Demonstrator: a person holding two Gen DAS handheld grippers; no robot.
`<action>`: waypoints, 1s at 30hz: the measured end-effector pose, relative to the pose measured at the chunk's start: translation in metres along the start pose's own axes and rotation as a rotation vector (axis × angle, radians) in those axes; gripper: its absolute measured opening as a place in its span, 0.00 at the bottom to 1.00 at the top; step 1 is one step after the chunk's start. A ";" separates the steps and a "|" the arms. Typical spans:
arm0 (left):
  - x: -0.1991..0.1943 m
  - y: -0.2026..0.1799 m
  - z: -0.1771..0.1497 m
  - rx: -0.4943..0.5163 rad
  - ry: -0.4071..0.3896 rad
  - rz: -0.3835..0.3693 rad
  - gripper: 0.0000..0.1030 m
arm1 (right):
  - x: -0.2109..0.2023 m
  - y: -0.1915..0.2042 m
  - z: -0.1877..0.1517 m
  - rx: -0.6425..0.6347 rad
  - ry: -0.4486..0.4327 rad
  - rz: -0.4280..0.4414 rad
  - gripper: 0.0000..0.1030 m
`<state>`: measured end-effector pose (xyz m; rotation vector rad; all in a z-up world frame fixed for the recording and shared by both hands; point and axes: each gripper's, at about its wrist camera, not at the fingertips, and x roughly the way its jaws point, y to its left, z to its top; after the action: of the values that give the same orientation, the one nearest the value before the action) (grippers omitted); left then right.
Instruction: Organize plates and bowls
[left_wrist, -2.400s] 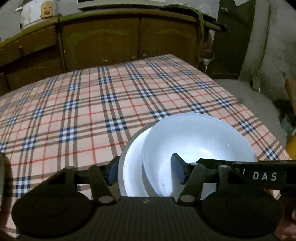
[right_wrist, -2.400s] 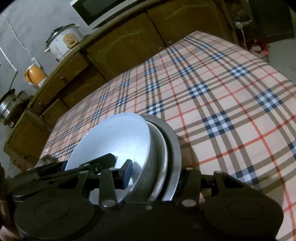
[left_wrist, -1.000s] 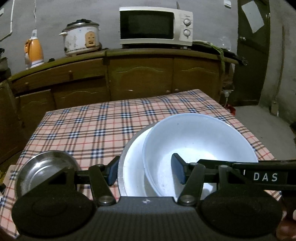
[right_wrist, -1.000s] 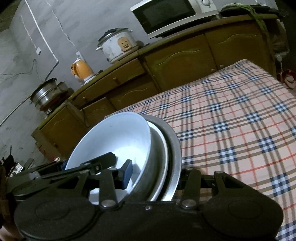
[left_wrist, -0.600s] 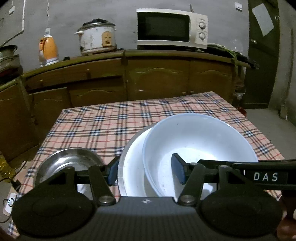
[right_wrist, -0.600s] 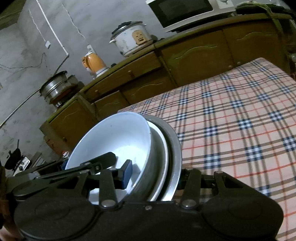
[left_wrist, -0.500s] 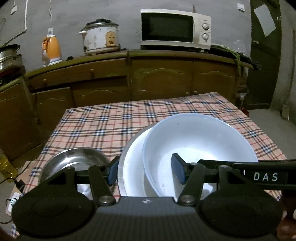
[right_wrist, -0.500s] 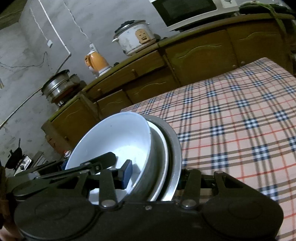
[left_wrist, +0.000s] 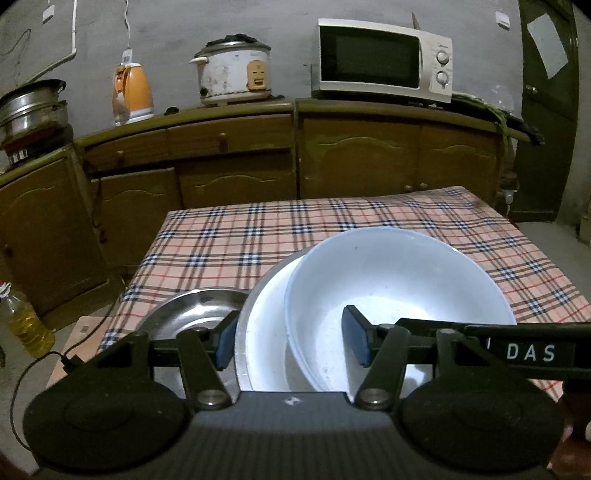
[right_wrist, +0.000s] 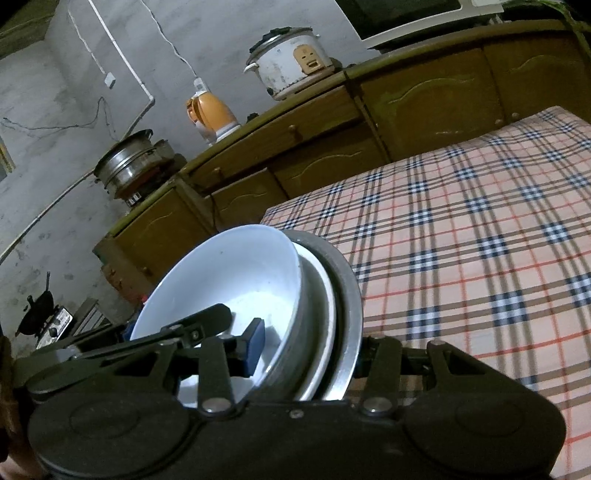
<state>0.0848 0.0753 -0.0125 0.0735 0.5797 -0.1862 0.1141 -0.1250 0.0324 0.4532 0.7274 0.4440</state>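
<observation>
The dim kitchen's wooden cabinets (left_wrist: 369, 158) and the plaid-clothed worktop (left_wrist: 332, 229) now sit farther off, and a steel bowl (left_wrist: 192, 310) on the worktop's near corner has come into view. Both claws, left claw (left_wrist: 291, 339) and right claw (right_wrist: 306, 350), stay clamped across the nested stack, white bowl (left_wrist: 399, 280) in a white plate (left_wrist: 266, 332) on a grey metal plate (right_wrist: 347, 295), held clear above the near edge, so I judge it is being carried away.

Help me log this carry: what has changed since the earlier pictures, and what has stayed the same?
Both hands have drawn back from the plaid table: its far edge, the cabinets and microwave have come into view, then a steel bowl at the near left corner. Unchanged: the left gripper and right gripper stay clamped on the white bowl nested in the metal plate.
</observation>
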 end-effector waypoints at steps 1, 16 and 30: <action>0.001 0.004 0.000 0.002 0.001 0.000 0.58 | 0.003 0.002 -0.001 0.002 0.000 0.000 0.53; 0.016 0.052 -0.011 -0.020 0.018 -0.018 0.58 | 0.046 0.035 -0.014 0.001 0.021 -0.023 0.53; 0.029 0.079 -0.019 -0.034 0.022 -0.033 0.58 | 0.075 0.051 -0.023 -0.005 0.025 -0.043 0.53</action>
<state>0.1135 0.1502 -0.0426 0.0329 0.6056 -0.2080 0.1355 -0.0387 0.0048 0.4275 0.7585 0.4113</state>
